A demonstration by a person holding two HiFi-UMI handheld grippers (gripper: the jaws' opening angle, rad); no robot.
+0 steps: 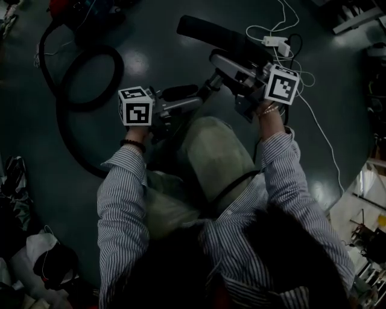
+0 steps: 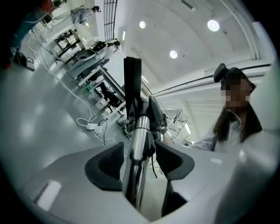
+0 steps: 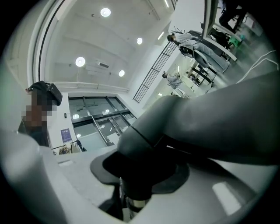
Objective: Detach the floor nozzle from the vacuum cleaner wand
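Note:
In the head view I hold the vacuum's chrome wand (image 1: 184, 104) roughly level above my knee. Its far end joins the grey neck of the floor nozzle (image 1: 224, 37), a long black head. My left gripper (image 1: 175, 110) sits around the wand. In the left gripper view the wand (image 2: 139, 131) runs between the pads (image 2: 107, 164) with a gap at the right pad, so my left gripper (image 2: 139, 159) is open. My right gripper (image 1: 242, 78) is shut on the nozzle's neck. In the right gripper view the grey nozzle neck (image 3: 183, 127) fills the space at my right gripper (image 3: 140, 170).
A black hose (image 1: 72, 90) loops over the dark floor at the left, toward the red vacuum body (image 1: 66, 9). A white power strip (image 1: 274, 42) with a cable lies beyond the nozzle. Bags (image 1: 36, 253) lie at lower left, shelving (image 1: 368, 199) at right.

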